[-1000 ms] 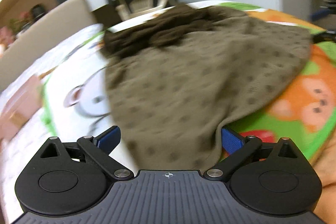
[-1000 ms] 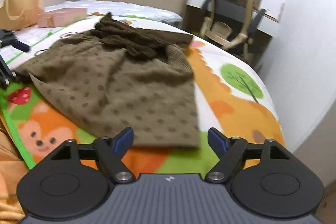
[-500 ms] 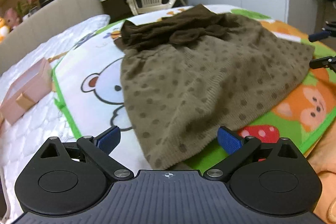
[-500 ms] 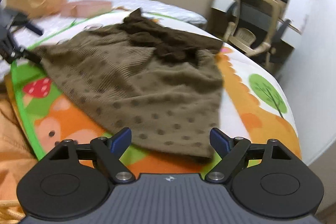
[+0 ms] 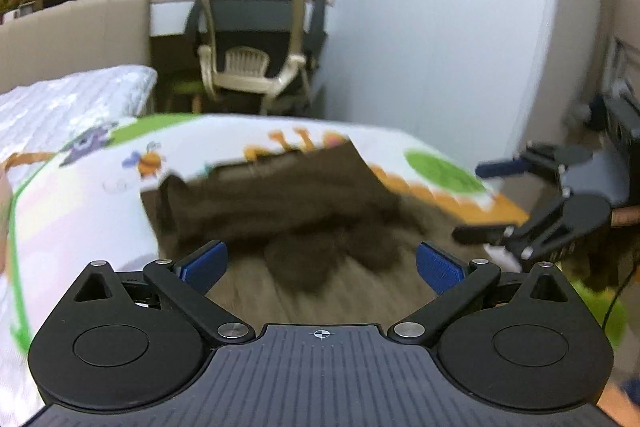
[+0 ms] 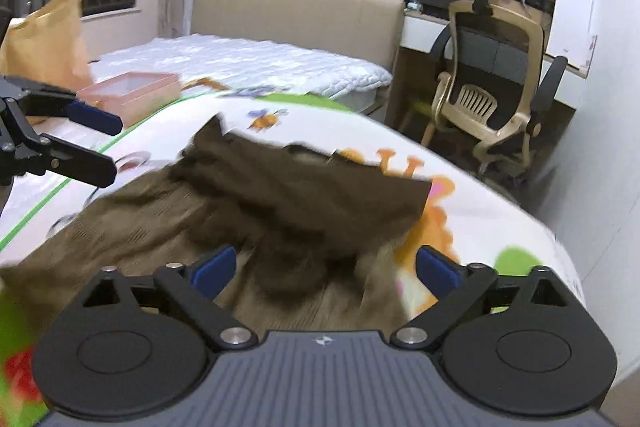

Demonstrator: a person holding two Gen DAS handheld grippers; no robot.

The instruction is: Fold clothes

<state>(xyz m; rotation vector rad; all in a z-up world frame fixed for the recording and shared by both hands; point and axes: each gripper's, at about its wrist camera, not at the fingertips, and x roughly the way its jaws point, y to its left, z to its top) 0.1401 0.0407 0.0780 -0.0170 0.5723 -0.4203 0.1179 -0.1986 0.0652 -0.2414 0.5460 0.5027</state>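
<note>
While both grippers, left [image 5: 320, 263] and right [image 6: 326, 269], hover agape and empty, the brown garment [image 6: 248, 211] (rumpled dark end) seemingly awaits gripping.

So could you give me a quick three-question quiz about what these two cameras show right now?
1. True or false: both grippers are open and neither holds the brown garment.
2. What lies under the garment: A) a bare wooden floor, B) a cartoon-printed mat, C) a glass desk?
3. Fill in: beyond the bed stands an office ____.

Key:
1. True. The left gripper and right gripper both have their jaws spread apart, empty.
2. B.
3. Chair.
</note>
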